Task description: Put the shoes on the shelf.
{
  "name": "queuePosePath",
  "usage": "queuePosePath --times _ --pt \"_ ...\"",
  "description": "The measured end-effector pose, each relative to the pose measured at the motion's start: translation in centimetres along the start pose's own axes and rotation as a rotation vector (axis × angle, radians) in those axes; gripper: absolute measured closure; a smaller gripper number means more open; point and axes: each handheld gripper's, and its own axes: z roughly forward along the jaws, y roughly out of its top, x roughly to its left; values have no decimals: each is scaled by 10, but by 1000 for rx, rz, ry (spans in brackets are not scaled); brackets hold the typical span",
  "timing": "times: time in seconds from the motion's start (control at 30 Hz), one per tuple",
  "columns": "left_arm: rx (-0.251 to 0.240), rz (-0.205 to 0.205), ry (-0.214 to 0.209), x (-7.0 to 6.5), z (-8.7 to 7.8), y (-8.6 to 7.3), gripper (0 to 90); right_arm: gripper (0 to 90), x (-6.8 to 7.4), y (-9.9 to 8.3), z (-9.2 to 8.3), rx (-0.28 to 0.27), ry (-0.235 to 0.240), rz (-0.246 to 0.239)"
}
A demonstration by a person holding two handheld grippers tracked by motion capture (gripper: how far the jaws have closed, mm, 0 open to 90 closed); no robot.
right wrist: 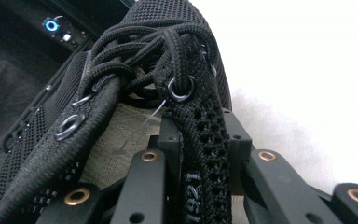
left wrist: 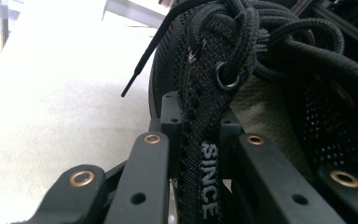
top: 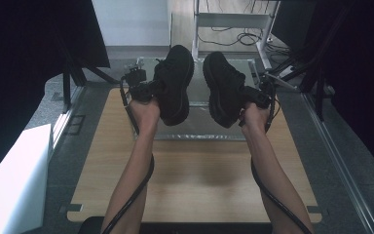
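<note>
1. Nearest the lens in the left gripper view, the collar strip of the left shoe [left wrist: 205,154], printed "SINCE", is seen pinched between the two black jaws of the left gripper [left wrist: 196,140]
2. That shoe is grasped firmly; its laces and a metal eyelet are seen just above the jaw tips, with the mesh upper spreading to the right of them
3. In the right gripper view, the right shoe [right wrist: 200,140] is likewise clamped by its collar strip, printed "1921", between the jaws of the right gripper [right wrist: 200,135]; its tongue and lining are seen to the left of the jaws
4. From the high view, both shoes are held up above the wooden table [top: 195,175], soles turned toward the camera
5. The left shoe [top: 174,85] is carried just beyond the left gripper [top: 146,90], the right shoe [top: 224,87] just beyond the right gripper [top: 255,96]
6. Above the table's far end, the two shoes are kept side by side, near each other but apart, over a clear tray [top: 199,131]
</note>
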Motion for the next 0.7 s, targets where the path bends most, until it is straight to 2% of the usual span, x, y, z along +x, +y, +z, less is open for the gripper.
queuePosePath --times 0.23,0.33,0.37,0.43,0.53,0.7 --pt "28 8 44 -5 21 6 786 751 2 7 17 1 -40 -7" --pt "27 40 74 -13 28 15 786 750 7 15 25 -6 -79 -37" --pt "27 40 74 -13 28 15 786 750 7 15 25 -6 -79 -37" --pt "42 62 107 -19 34 20 785 750 9 20 30 -9 -111 -54" --pt "54 64 133 -22 42 26 782 750 12 23 34 -10 -140 -62" --pt "80 77 173 -26 53 27 778 747 19 26 43 0 -198 -123"
